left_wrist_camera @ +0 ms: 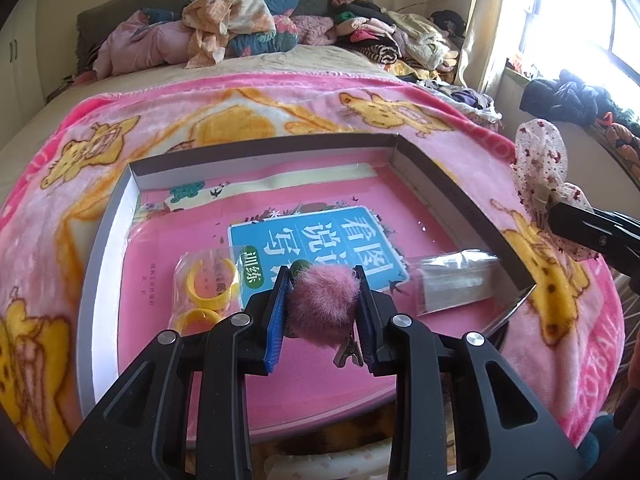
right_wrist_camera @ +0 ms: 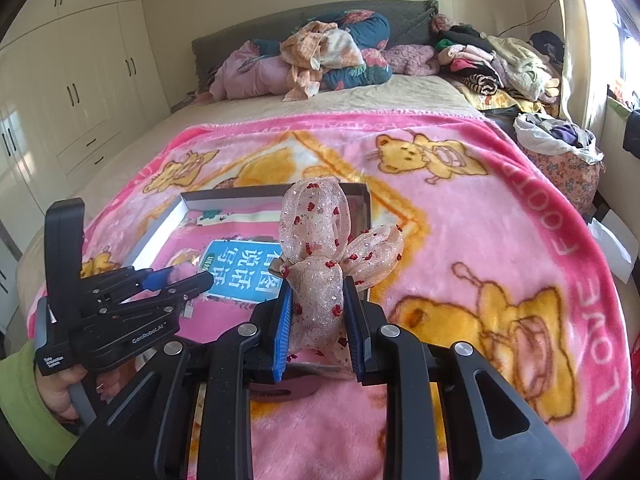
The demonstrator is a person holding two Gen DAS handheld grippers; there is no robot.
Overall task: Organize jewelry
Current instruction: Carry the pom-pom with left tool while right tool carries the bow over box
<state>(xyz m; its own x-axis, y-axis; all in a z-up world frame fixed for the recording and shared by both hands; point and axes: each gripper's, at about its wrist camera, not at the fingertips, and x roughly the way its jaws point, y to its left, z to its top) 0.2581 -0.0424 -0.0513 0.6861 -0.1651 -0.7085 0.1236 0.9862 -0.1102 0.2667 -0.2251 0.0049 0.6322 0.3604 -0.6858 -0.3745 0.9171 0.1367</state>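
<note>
My left gripper [left_wrist_camera: 322, 276] is shut on a pink fluffy pom-pom hair clip [left_wrist_camera: 322, 300], whose metal clip hangs below; I hold it above the shallow grey box [left_wrist_camera: 260, 148] lined with a pink book. In the box lie a bag of yellow rings [left_wrist_camera: 204, 284] at left and a clear bag [left_wrist_camera: 452, 280] at right. My right gripper [right_wrist_camera: 316, 286] is shut on a sheer pink bow hair clip with red dots [right_wrist_camera: 316, 232], held over the blanket beside the box's right side. The bow also shows in the left wrist view [left_wrist_camera: 540, 160]. The left gripper also shows in the right wrist view [right_wrist_camera: 180, 278].
The box sits on a pink cartoon blanket [right_wrist_camera: 460, 208] on a bed. Piles of clothes and bedding [right_wrist_camera: 332, 52] lie at the head of the bed. White wardrobes [right_wrist_camera: 60, 80] stand at left; a window and a bag of clothes [right_wrist_camera: 560, 152] are at right.
</note>
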